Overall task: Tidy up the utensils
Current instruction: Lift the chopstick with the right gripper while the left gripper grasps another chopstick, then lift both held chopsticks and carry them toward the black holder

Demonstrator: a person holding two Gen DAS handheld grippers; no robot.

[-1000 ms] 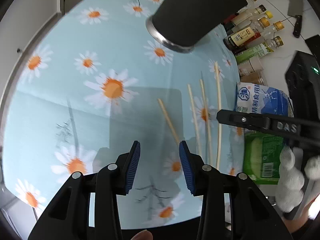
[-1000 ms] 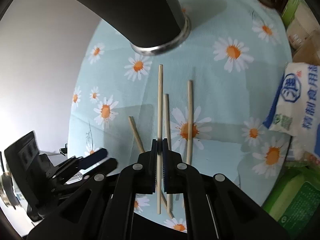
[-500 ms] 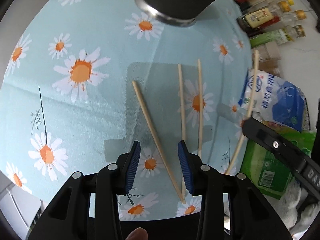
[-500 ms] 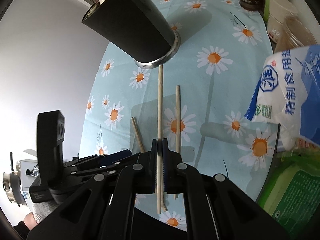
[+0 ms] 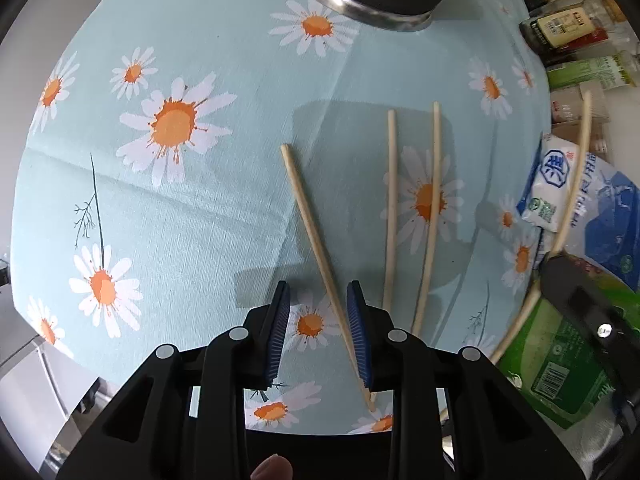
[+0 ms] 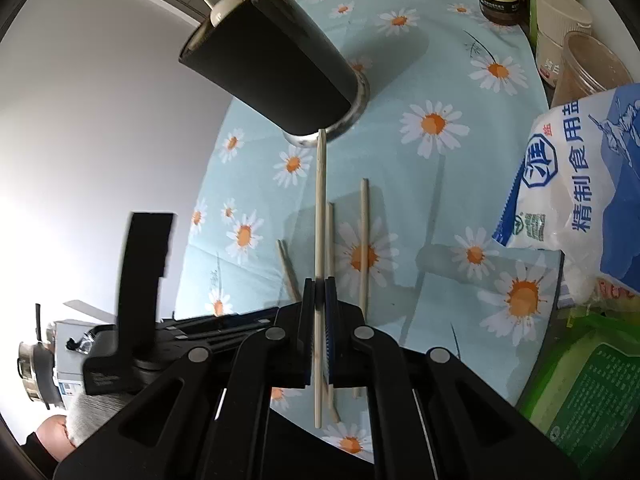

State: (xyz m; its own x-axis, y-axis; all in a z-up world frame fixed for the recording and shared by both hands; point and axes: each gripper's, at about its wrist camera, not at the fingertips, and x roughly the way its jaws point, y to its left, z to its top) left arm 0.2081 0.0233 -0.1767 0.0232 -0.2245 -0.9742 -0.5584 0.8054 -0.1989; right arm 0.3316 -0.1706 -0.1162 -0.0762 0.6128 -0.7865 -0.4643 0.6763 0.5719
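black holder (image 6: 276, 68): at 12 o'clock on the daisy cloth (image 5: 192, 216), i see sticks and a pale spoon inside.
right gripper (image 6: 319, 312): i have it clamped on one chopstick (image 6: 319, 216).
left gripper (image 5: 319, 334): wide, straddling a loose chopstick (image 5: 312, 236) on the cloth.

four wooden chopsticks in all: three lie on the daisy-print tablecloth (image 5: 200, 208) – one slanted chopstick (image 5: 316, 248) and a near-parallel pair, the left chopstick of the pair (image 5: 390, 208) and the right chopstick of the pair (image 5: 432, 208) – and a held chopstick (image 6: 319, 216) is pinched in one of two grippers, the right gripper (image 6: 319, 300); the other, the left gripper (image 5: 320, 324), is spread. one black utensil holder (image 6: 276, 68). one salt bag (image 6: 580, 184). one green packet (image 5: 560, 360). several condiment bottles, number unclear
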